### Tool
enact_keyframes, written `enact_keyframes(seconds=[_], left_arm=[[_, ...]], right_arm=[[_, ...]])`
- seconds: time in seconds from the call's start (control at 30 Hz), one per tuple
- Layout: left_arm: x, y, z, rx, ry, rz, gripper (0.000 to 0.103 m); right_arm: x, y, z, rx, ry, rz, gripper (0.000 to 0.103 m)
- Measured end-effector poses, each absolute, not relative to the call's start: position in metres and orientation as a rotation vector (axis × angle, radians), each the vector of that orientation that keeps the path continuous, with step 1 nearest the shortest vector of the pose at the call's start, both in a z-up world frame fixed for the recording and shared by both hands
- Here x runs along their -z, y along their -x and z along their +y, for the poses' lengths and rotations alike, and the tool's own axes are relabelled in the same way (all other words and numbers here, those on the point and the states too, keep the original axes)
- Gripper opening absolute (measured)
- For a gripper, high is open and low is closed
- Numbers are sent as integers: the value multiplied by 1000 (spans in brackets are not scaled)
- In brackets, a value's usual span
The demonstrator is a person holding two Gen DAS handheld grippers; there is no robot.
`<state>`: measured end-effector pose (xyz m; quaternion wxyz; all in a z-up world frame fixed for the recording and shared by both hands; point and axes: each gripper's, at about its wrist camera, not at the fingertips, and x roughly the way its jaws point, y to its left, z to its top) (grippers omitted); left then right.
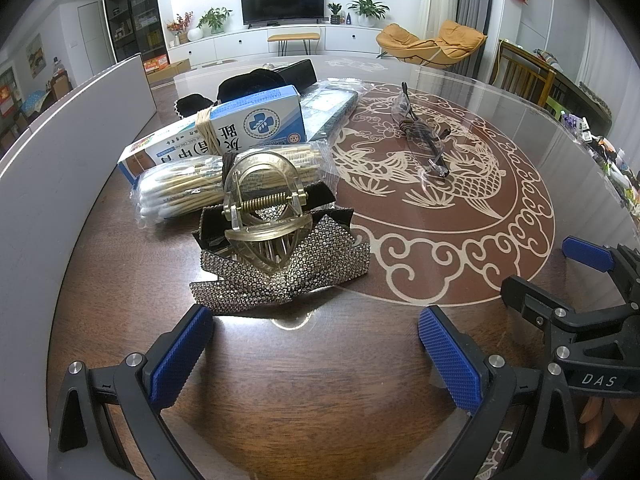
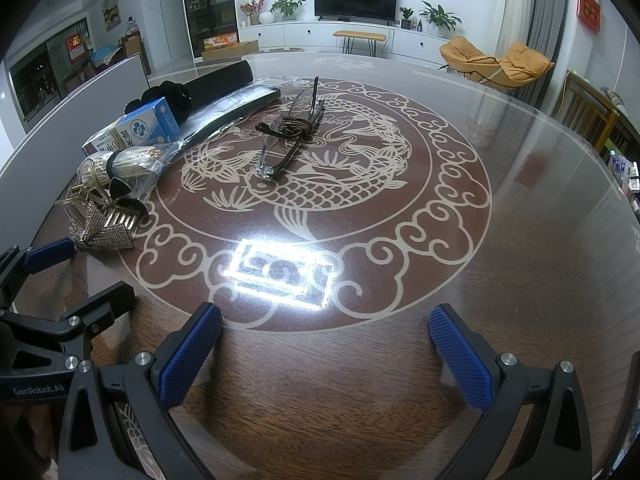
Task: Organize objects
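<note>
Both tongs are held wide and empty above the glass-topped worktop: the left tongs just short of the clear hair claw, which is perched on a rhinestone bow, the right tongs well apart from the glasses. If the claw is pinched off-centre, it could probably be sprung loose or the bow dragged along, and the cotton swab packet behind could be nudged.

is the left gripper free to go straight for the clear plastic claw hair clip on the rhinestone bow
Probably yes. The left gripper is open and empty, the clear plastic claw hair clip sits on top of the rhinestone bow straight ahead, and only bare wooden table lies between.
</note>
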<state>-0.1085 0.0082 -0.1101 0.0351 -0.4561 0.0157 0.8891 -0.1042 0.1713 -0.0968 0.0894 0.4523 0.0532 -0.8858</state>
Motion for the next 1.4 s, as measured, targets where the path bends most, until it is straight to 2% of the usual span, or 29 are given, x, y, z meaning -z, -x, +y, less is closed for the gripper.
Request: enact_keyframes(seconds=[0.27, 0.47, 0.63, 0.73, 0.83, 0.97, 1.2, 1.4], left_arm=[[109, 105, 7, -2721, 1396, 57, 103], [107, 72, -11, -2660, 1387, 107, 103], [102, 59, -39, -2662, 1422, 29, 103], [79, 65, -47, -2683, 1303, -29, 103], [58, 85, -44, -2705, 1190, 34, 103], [66, 123, -32, -2650, 1173, 135, 103], [81, 109, -7, -2217, 1195, 82, 103], [67, 81, -19, -2280, 1149, 7, 103]], right_arm=[[97, 104, 171, 2635, -1346, 158, 103], [97, 105, 171, 2635, -1345, 158, 103], [97, 105, 171, 2635, -1346, 158, 103], [97, 105, 171, 2634, -1346, 158, 103], [97, 105, 171, 2634, -1346, 158, 103], [97, 105, 171, 2634, -1346, 158, 103], [97, 105, 171, 2634, -1346, 158, 103], [97, 105, 171, 2634, -1346, 158, 103]])
